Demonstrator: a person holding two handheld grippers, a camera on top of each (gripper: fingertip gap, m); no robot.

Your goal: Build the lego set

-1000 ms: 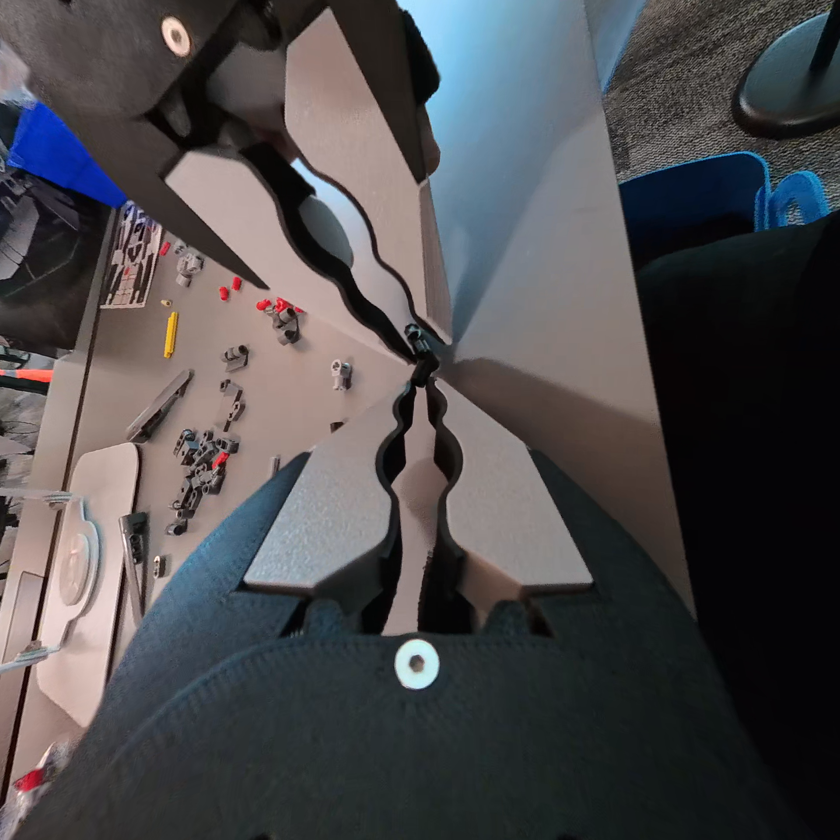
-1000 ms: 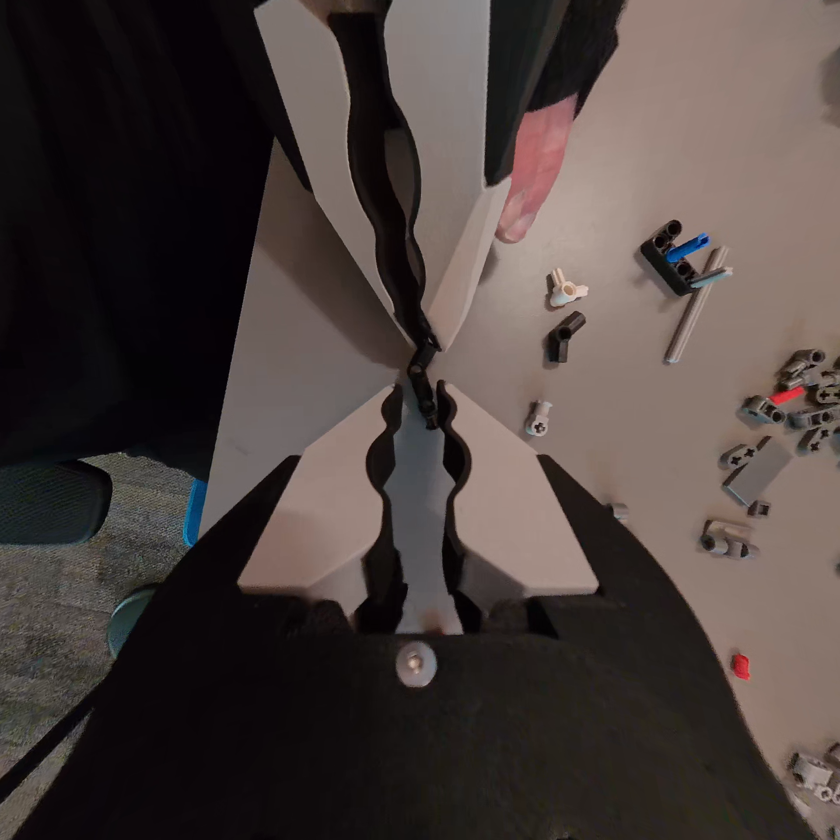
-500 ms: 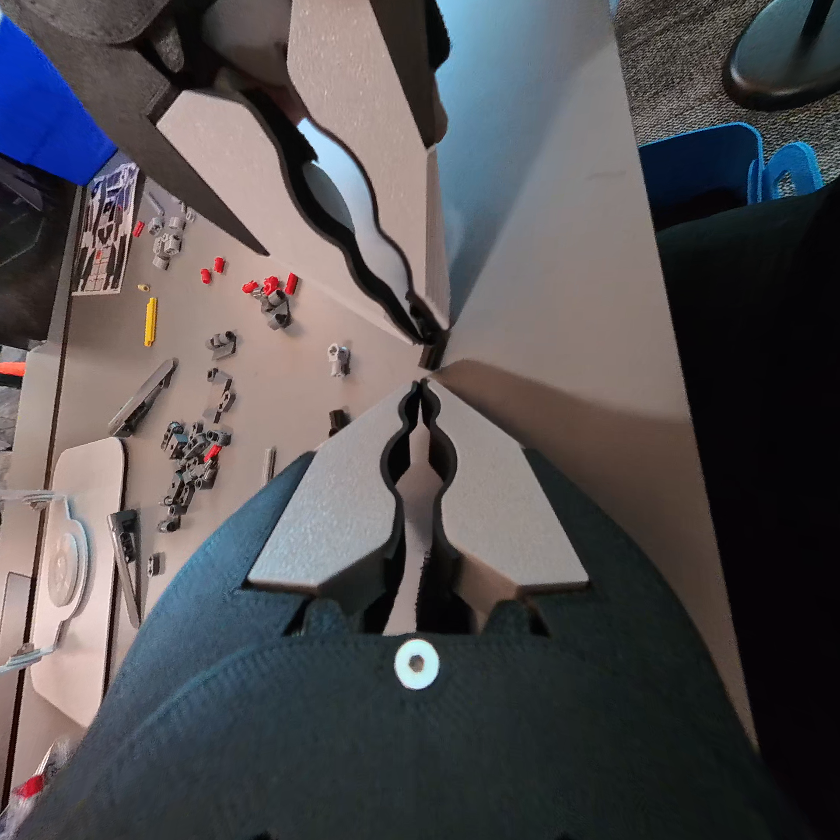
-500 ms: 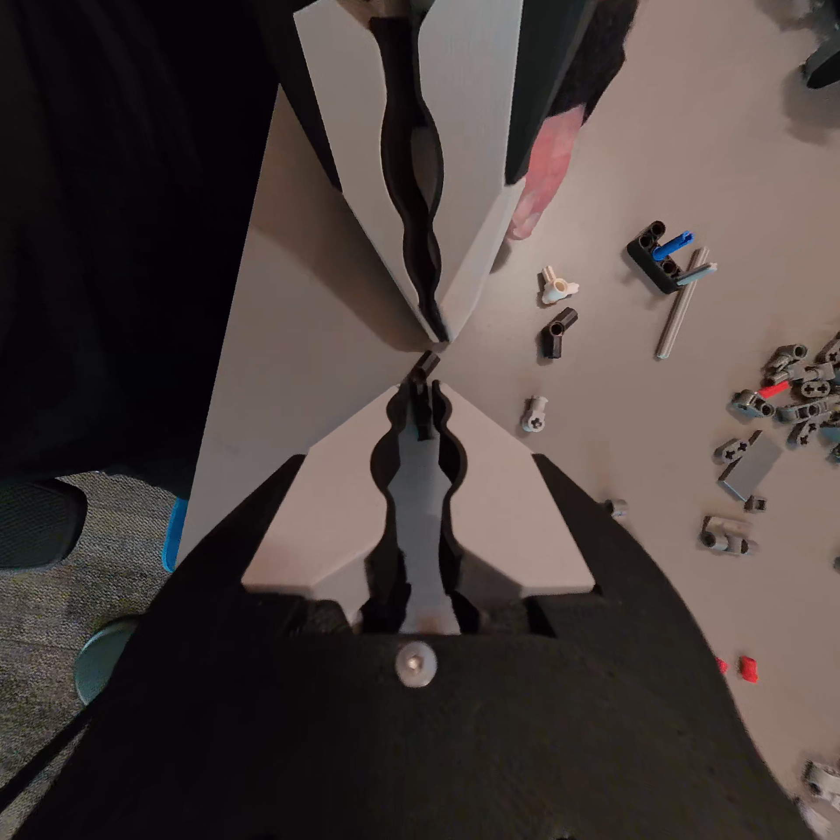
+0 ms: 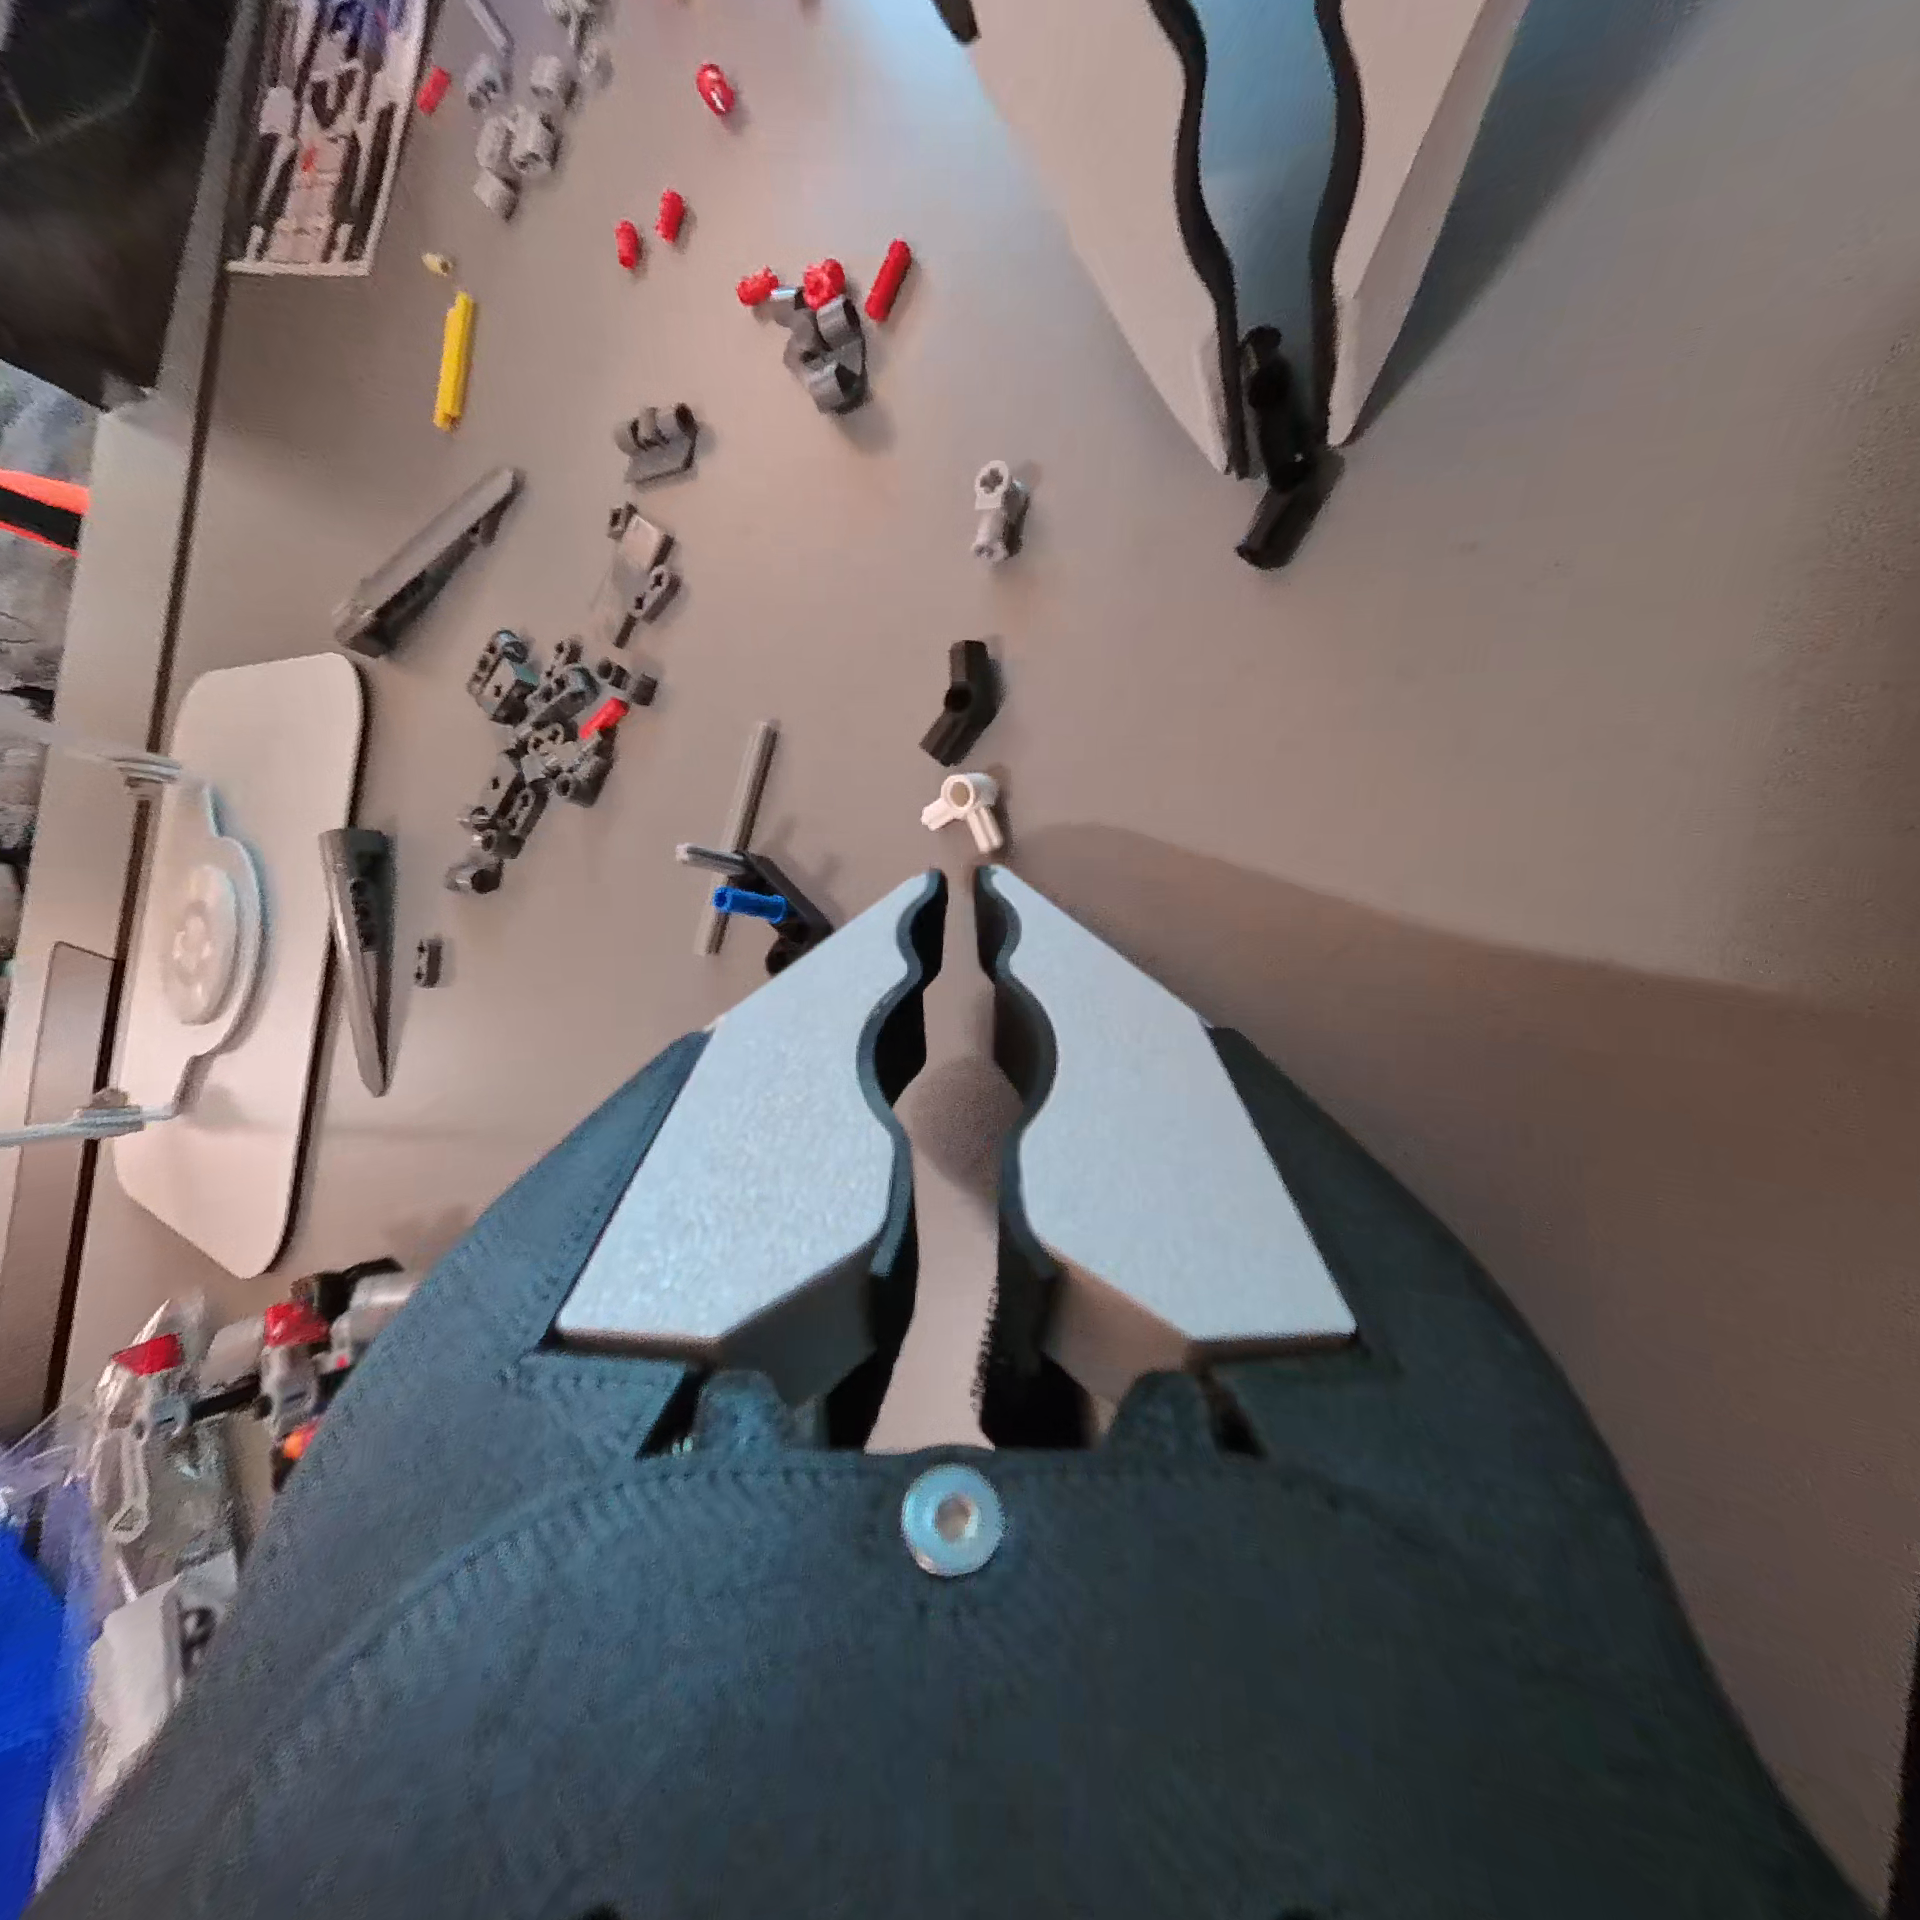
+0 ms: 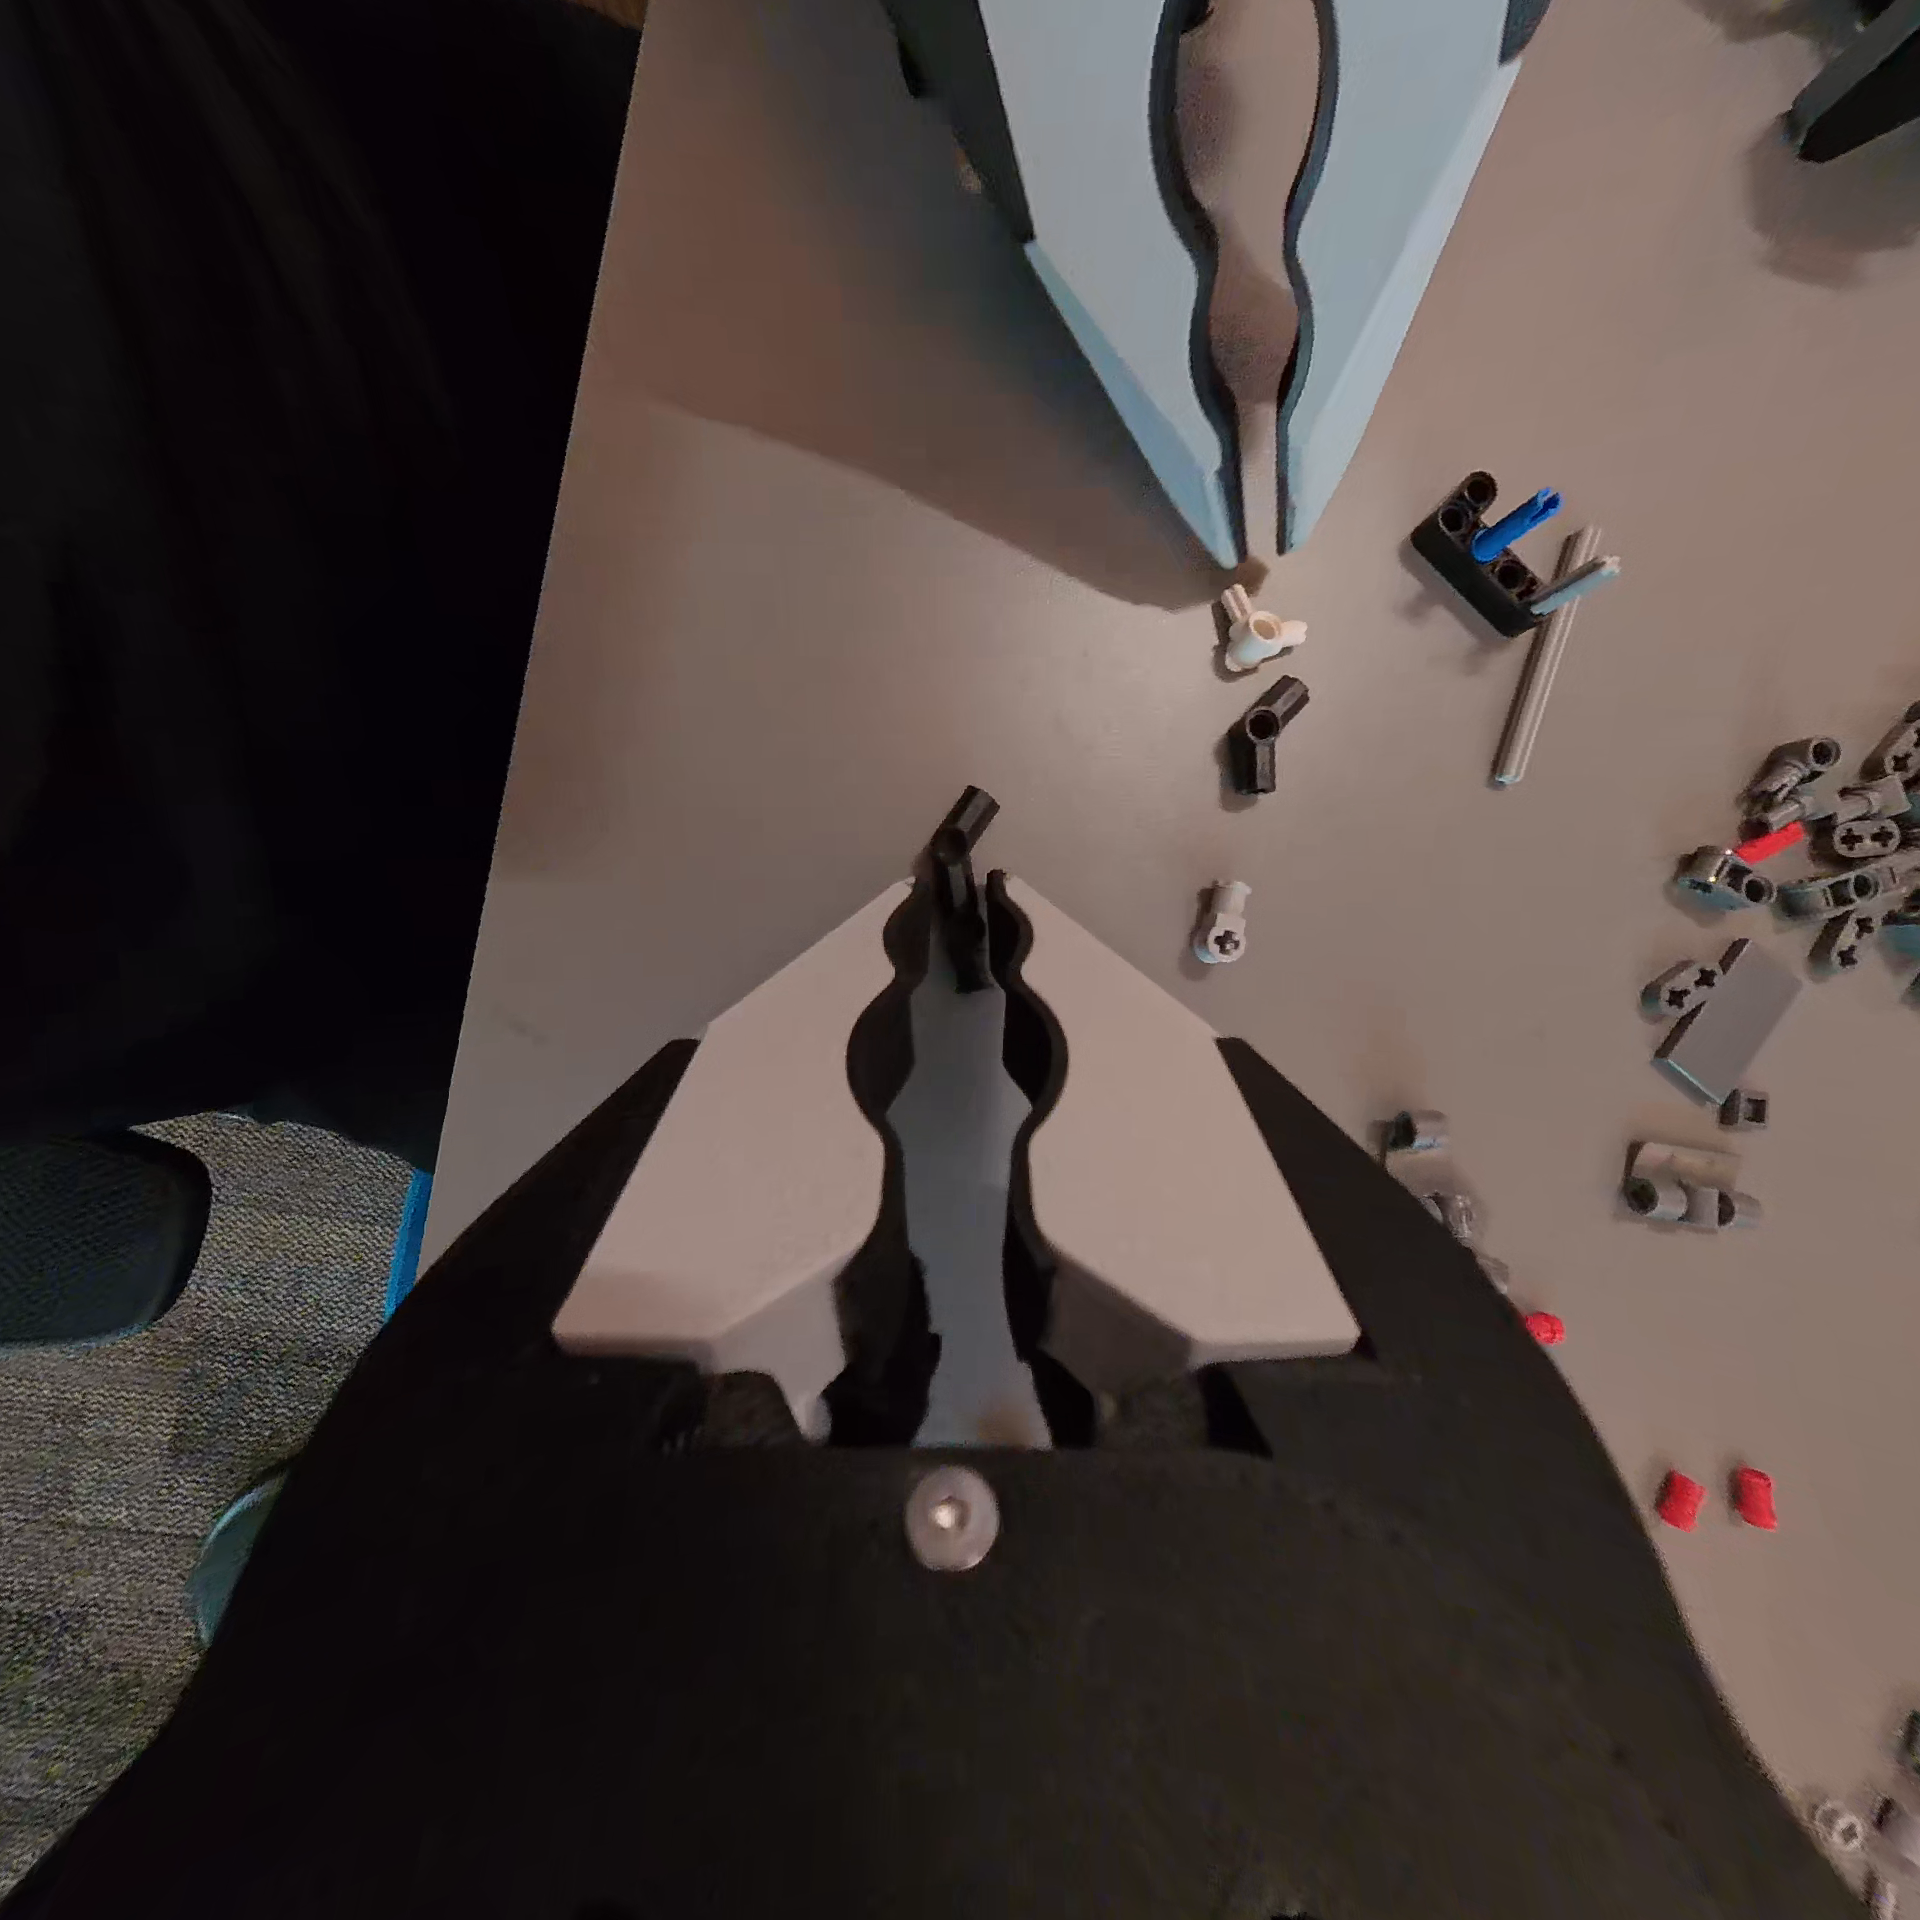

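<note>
Black plastic, a small angled connector piece with a pin (image 6: 961, 894), sits clamped between the fingertips of the right gripper (image 6: 961, 883), its bent end poking out past the tips over the grey tabletop (image 6: 790, 665); the left wrist view shows the same piece (image 5: 1276, 447) pinched at that gripper's tips. The left gripper (image 5: 961, 878) has its jaws set narrowly apart with only a slim slit of table showing between them, gripping nothing, its tips just short of a small white 3-armed connector (image 5: 961, 810). Just beyond that lies another black angled connector (image 5: 961, 701), then a light grey axle connector (image 5: 997, 509). To the side are a black beam with a blue pin (image 5: 753, 904), a long grey axle rod (image 5: 743, 831), a heap of dark grey parts (image 5: 540, 748), scattered red pieces (image 5: 831, 286) and a yellow rod (image 5: 454, 358). The left gripper's own finger covers part of the black beam. A printed sheet (image 5: 322, 135) is cut off by the top edge, and the far parts are blurred.
</note>
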